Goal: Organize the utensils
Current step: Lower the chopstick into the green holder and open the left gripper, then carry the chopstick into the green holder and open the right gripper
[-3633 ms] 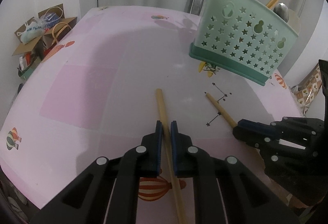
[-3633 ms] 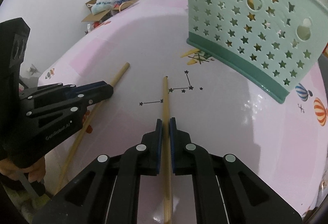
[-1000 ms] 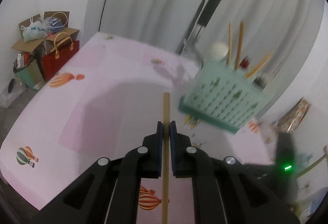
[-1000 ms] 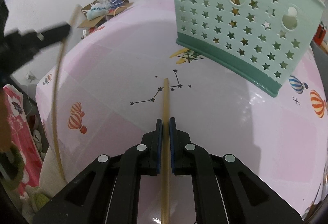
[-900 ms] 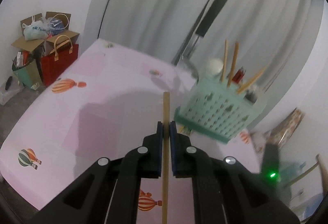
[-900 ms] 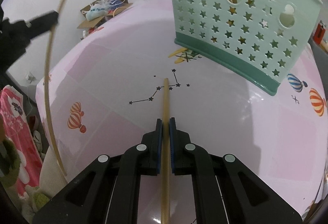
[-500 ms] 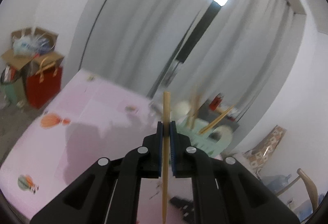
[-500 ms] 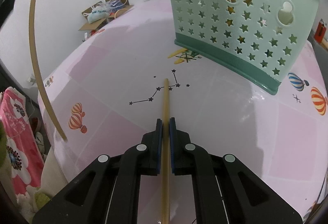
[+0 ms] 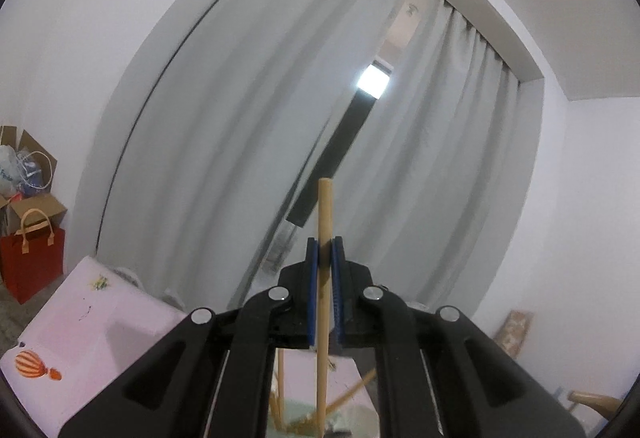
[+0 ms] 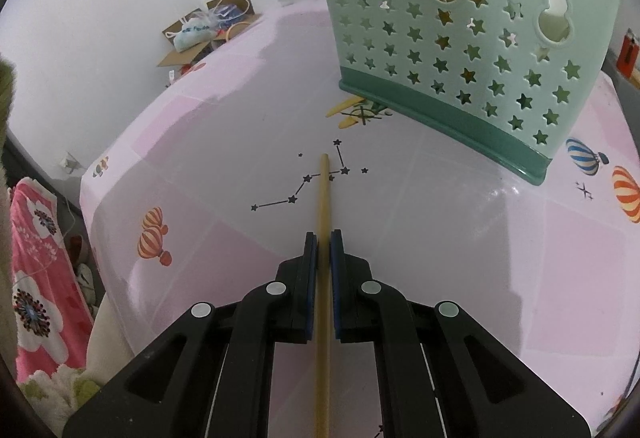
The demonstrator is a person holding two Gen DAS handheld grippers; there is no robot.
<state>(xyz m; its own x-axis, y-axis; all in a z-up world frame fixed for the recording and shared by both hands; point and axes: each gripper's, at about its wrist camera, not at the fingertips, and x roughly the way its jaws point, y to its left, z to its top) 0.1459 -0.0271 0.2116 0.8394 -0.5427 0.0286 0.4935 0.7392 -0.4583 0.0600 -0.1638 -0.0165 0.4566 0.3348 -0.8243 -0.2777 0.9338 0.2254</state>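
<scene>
My left gripper (image 9: pixel 324 242) is shut on a wooden chopstick (image 9: pixel 323 205), held up high and pointing level at the curtains; the stick's blunt end pokes out past the blue pads. Below it, between the fingers, I glimpse the mint basket (image 9: pixel 344 414) with several sticks standing in it. My right gripper (image 10: pixel 323 236) is shut on a second wooden chopstick (image 10: pixel 323 189), angled down over the pink table (image 10: pixel 224 117). The mint star-punched utensil basket (image 10: pixel 460 37) stands ahead and to the right of that stick's end.
An open cardboard box with bags (image 10: pixel 208 29) sits on the floor beyond the table's far left edge. A red paper bag (image 9: pixel 32 262) stands beside it. Pink flowered fabric (image 10: pixel 36 270) lies at the table's near left. Grey curtains (image 9: pixel 280 137) hang behind.
My left gripper has risen and tipped up with its chopstick, from looking down at the table and basket to facing the curtains. It has left the right wrist view. The right gripper has stayed put.
</scene>
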